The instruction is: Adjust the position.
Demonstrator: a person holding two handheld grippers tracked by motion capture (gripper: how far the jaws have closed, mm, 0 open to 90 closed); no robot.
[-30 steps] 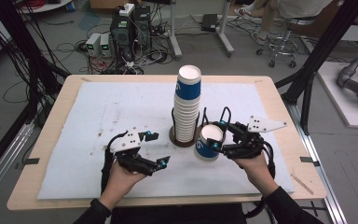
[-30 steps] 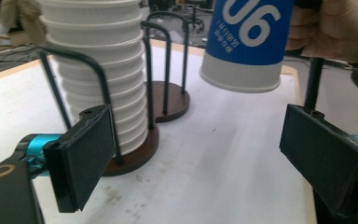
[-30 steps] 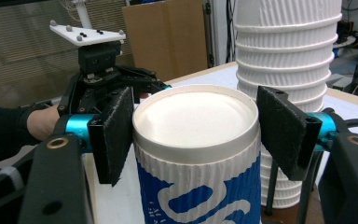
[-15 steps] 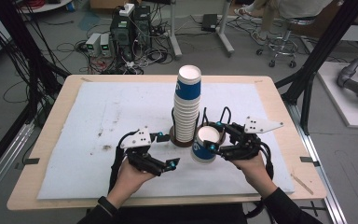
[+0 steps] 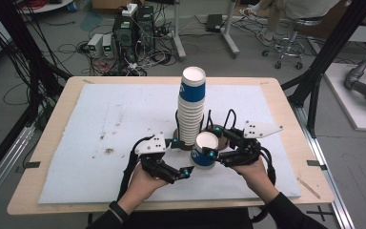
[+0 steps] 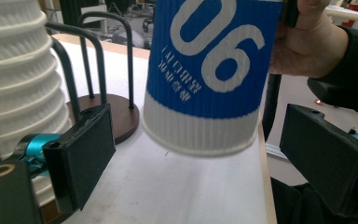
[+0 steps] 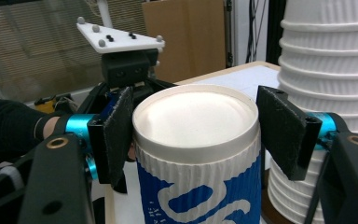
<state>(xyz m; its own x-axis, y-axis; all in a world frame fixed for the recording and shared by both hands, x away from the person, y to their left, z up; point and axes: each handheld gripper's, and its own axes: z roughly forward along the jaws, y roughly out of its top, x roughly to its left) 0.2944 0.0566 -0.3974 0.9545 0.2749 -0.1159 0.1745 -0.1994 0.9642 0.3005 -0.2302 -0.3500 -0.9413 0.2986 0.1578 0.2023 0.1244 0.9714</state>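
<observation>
Paper cup [image 5: 205, 151] at stack's [image 5: 191, 112] 5 o'clock: light, crushable; right tool [image 5: 215, 149] clamps its rim, left tool [image 5: 185, 160] released, grip mid-wall.

Cup [image 5: 204, 151] blue, white ribbed band, white lettering; cup stack [image 5: 191, 112] white; mat [image 5: 100, 124] white, brown stains.

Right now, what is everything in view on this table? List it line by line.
cup stack: one, white, top cup blue-banded, mid-table
loose cup: one, blue and white, tilted, lifted in front of the stack
holder: one, dark wire on a brown base, around the stack
mat: one, white, stained, over the table
table: one, light wood
left gripper: black, open, jaws flanking the loose cup's base
right gripper: black, clamped on the loose cup
hands: two, near edge
</observation>
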